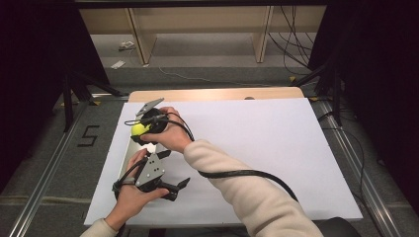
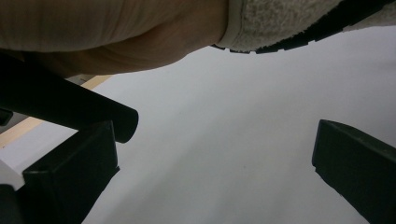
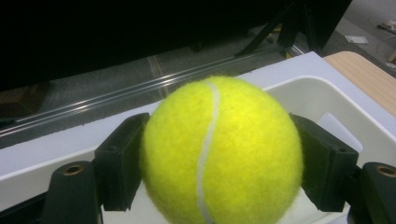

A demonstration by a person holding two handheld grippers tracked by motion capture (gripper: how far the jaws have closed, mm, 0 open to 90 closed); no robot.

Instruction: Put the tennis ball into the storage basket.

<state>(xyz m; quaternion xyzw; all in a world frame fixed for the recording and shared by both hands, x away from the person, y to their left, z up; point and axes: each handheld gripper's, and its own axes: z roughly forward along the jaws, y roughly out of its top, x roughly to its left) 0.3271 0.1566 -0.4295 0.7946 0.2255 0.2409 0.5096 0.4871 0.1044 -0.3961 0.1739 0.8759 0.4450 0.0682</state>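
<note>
The right claw (image 3: 219, 163) pinches a tennis ball (image 3: 219, 149) above the white bin (image 3: 303, 95); beside the bin, the left claw (image 2: 212, 168) is spread.

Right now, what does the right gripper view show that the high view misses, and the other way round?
The right gripper view shows the tennis ball's white seam and both pads pressed on its sides above a white bin. The high view shows the left claw, jaws apart, low on the white table, and a cream sleeve crossing toward the right claw. Both show the ball clamped in the right claw near the table's left edge.
</note>
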